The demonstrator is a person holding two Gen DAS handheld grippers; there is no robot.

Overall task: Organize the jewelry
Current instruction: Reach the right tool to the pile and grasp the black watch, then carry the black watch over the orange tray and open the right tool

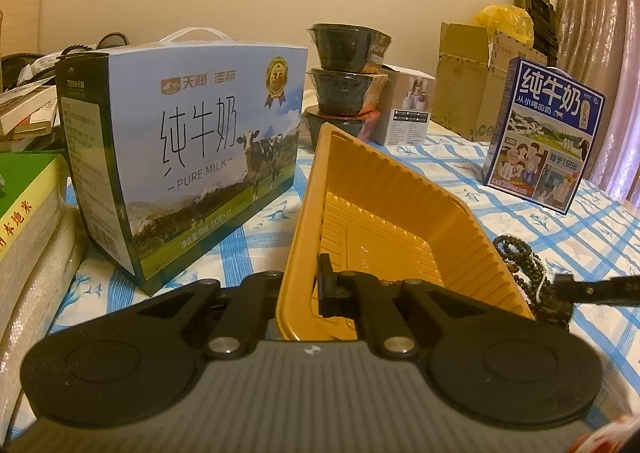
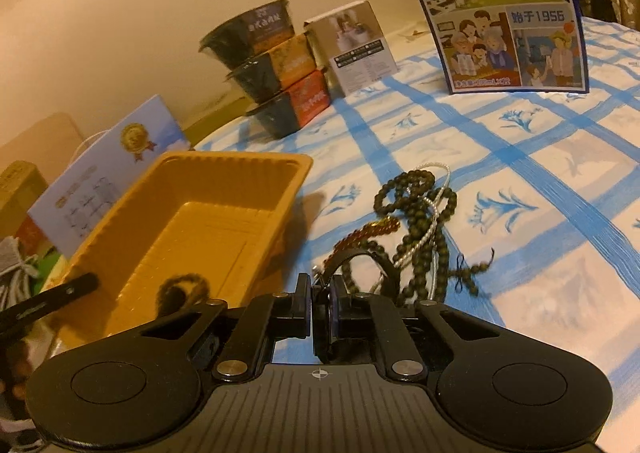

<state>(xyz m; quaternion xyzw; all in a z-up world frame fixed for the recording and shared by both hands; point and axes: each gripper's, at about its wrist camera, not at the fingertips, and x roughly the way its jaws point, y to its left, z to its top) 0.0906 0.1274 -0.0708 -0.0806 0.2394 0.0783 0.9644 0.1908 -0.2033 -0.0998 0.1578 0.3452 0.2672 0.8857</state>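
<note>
A yellow plastic tray (image 1: 400,213) lies on the blue-checked cloth, and my left gripper (image 1: 308,287) is shut on its near wall, one finger inside and one outside. A dark bead bracelet (image 2: 182,289) lies in the tray (image 2: 224,189). To the tray's right is a tangled pile of jewelry (image 1: 524,265): dark green bead strands (image 2: 416,213), an amber bead bracelet (image 2: 376,231) and a silver chain (image 2: 438,189). My right gripper (image 2: 322,293) sits at the pile's near edge, shut on a black band (image 2: 352,253) that arches out of it.
A large milk carton (image 1: 180,157) stands left of the tray and a smaller blue one (image 1: 544,133) at the back right. Three stacked dark bowls (image 1: 344,77), a small white box (image 1: 408,109) and cardboard boxes (image 1: 468,77) line the back. Books (image 1: 28,213) are piled on the left.
</note>
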